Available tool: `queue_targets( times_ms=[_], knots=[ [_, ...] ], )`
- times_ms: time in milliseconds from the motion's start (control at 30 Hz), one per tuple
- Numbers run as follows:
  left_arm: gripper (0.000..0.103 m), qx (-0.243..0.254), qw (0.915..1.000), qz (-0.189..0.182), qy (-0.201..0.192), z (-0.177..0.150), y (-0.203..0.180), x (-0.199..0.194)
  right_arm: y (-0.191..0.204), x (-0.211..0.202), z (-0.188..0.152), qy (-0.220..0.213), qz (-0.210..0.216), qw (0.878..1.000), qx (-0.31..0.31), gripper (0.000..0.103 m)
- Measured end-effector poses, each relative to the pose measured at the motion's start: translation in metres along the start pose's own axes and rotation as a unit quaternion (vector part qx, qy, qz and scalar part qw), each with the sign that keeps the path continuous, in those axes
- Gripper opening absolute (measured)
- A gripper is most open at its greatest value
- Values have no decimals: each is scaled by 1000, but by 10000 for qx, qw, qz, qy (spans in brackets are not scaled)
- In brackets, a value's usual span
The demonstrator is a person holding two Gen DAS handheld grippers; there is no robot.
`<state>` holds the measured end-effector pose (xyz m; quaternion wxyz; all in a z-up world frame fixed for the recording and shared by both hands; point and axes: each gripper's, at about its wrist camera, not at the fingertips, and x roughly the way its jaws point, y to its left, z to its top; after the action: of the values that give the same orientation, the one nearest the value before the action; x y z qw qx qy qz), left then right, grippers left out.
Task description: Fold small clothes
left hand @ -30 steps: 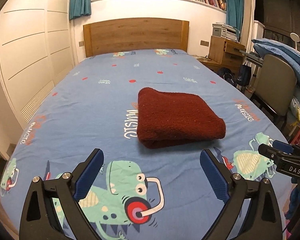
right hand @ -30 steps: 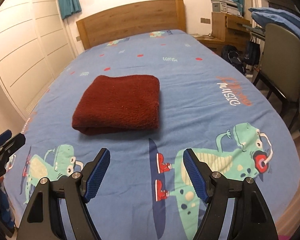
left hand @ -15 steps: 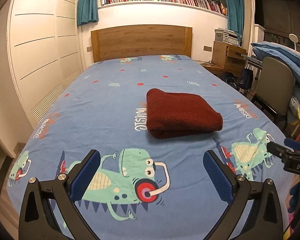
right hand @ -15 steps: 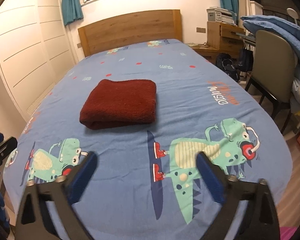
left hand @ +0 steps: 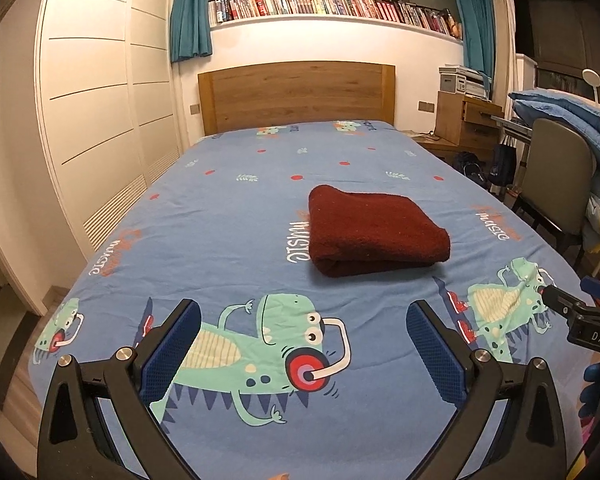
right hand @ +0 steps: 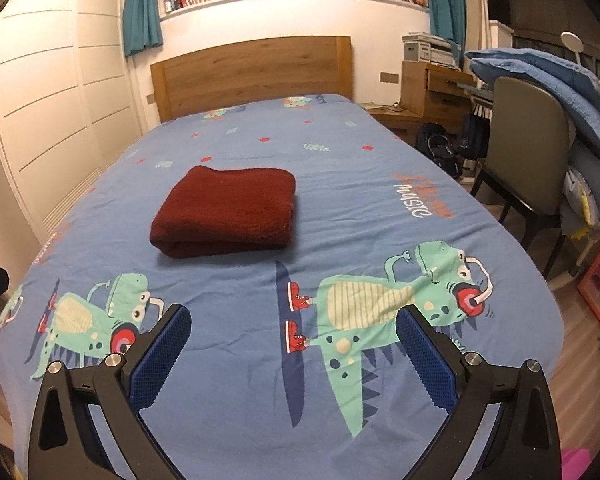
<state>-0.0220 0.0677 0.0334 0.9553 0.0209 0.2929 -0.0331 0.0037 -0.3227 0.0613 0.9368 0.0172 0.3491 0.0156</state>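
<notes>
A dark red fleecy cloth [left hand: 374, 232] lies folded into a thick rectangle on the blue dinosaur-print bed sheet [left hand: 240, 216]; it also shows in the right wrist view, cloth [right hand: 230, 210]. My left gripper [left hand: 304, 324] hovers over the foot of the bed, well short of the cloth, jaws wide open and empty. My right gripper [right hand: 294, 326] is likewise open and empty, back from the cloth over the dinosaur print. The tip of the right gripper [left hand: 572, 308] pokes into the left wrist view at the right edge.
A wooden headboard [left hand: 296, 96] stands at the far end, white wardrobe doors [left hand: 88, 120] along the left. To the right of the bed are a chair [right hand: 528, 152] with piled blue bedding [right hand: 548, 80], a wooden desk [right hand: 432, 88] and bags on the floor.
Both grippers have drawn back from the folded cloth toward the foot of the bed. The right gripper's jaws spread wider; the left stayed wide open.
</notes>
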Motion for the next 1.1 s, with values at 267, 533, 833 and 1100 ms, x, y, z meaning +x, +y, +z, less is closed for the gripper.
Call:
queue_targets(
  times_ms=[267,533,833,1100],
  knots=[
    [101,46,10000,-14,20,-4,-3,-1,-4,-2,-6,8,-14,10000,20,103],
    [102,-10,10000,67,20,-5,-3,1,-10,-1,-10,19,-61,10000,54,103],
    [102,-10,9999,62,113,-8,-3,8,-12,4,-14,83,-101,9999,42,103],
    [102,-11,9999,60,117,-8,-2,9,-12,5,-15,82,-127,9999,32,103]
  ],
)
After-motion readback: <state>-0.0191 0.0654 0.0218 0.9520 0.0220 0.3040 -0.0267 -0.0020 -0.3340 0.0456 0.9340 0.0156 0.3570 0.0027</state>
